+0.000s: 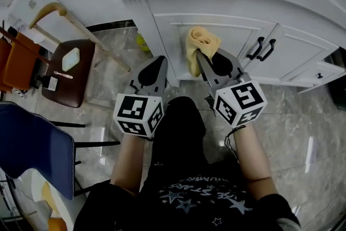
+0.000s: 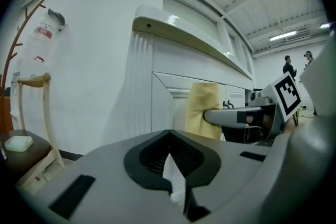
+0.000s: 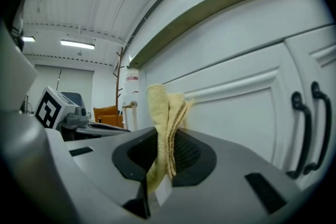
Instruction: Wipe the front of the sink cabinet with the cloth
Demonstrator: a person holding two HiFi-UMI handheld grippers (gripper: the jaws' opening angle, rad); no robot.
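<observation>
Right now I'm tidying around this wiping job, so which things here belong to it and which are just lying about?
Belongs to the job: folded yellow cloth, clamped in the right gripper; white panelled sink cabinet.

Just lying about: brown wooden chair; blue padded chair; orange seat; left gripper, shut and empty.
</observation>
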